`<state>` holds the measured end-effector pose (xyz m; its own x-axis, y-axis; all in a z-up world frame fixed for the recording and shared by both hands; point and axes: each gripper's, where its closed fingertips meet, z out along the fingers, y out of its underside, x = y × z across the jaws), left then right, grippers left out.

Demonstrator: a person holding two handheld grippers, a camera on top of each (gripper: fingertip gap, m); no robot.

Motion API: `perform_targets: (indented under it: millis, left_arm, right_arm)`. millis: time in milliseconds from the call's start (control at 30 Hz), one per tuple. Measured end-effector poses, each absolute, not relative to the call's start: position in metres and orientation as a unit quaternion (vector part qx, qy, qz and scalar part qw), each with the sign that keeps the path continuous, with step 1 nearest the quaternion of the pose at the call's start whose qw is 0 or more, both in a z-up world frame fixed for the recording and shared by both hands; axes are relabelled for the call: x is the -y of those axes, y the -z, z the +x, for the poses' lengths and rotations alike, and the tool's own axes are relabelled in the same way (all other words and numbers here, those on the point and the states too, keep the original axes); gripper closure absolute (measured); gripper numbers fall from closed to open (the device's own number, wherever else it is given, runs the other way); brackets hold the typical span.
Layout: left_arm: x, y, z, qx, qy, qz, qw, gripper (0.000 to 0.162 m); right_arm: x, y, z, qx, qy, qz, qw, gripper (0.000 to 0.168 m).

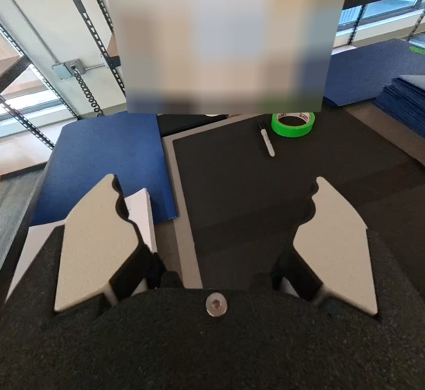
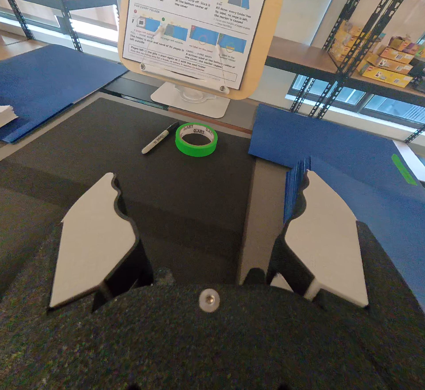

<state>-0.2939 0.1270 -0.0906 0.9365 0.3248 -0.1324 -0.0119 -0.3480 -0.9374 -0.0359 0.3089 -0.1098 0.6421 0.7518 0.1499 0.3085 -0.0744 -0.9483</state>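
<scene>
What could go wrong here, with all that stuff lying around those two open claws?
Three things, possibly. The marker lies loose beside the green tape roll; a nudge could roll it across the black mat. The left gripper hovers near the white paper stack, and a clumsy grab might crumple sheets. The right gripper has one of its fingers near the blue folder stack and could knock it askew.

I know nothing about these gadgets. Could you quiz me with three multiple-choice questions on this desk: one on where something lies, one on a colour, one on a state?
1. Where does the black-capped marker pen lie?
A. left of the tape roll
B. inside it
C. on the blue folders

2. What colour is the roll of tape?
A. red
B. bright green
C. white

3. How is the right gripper?
A. shut on the pen
B. shut empty
C. open, empty

Answers: 1 A, the pen lies just left of the roll on the black mat; 2 B, its band is green; 3 C, its white fingers stand wide apart.
</scene>
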Motion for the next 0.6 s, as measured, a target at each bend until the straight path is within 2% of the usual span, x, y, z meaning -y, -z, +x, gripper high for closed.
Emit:
perform_targets:
  millis: [600]
  left_arm:
    - [-0.109,0.062,-0.288,0.086,-0.144,-0.797,0.580,0.015]
  right_arm:
    - [-0.289,0.087,-0.008,0.380,-0.163,-0.692,0.591,0.030]
